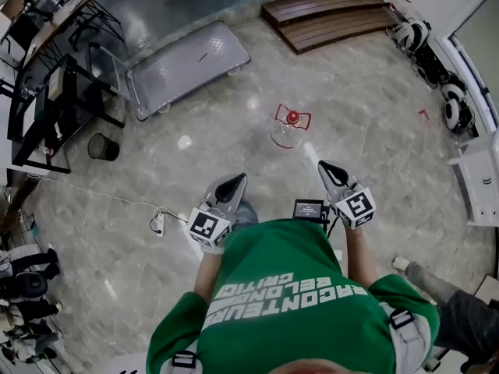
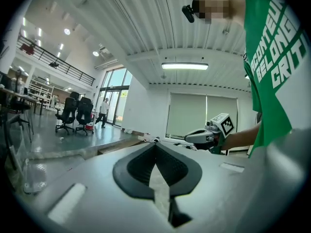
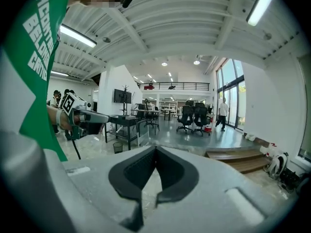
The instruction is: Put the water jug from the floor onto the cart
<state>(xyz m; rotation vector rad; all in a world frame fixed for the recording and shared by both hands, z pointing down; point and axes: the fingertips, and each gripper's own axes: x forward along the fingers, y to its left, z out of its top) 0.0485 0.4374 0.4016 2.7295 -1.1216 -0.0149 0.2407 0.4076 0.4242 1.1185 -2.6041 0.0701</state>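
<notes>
The water jug (image 1: 286, 128) is clear with a red cap and a red handle. It stands upright on the marble floor just ahead of me. The flat grey cart (image 1: 187, 65) is parked further off to the upper left, its handle (image 1: 109, 72) at the left end. My left gripper (image 1: 236, 179) and right gripper (image 1: 326, 165) are held out side by side, short of the jug and apart from it. Both are shut with nothing between the jaws, as the left gripper view (image 2: 155, 145) and the right gripper view (image 3: 155, 148) show.
Black desks (image 1: 47, 92) and a black waste bin (image 1: 103, 146) stand at the left. A power strip with its cable (image 1: 158, 221) lies on the floor near my left side. Wooden steps (image 1: 331, 18) are at the back, a white cabinet (image 1: 477, 184) at the right, and another person's leg (image 1: 437, 294) is at the lower right.
</notes>
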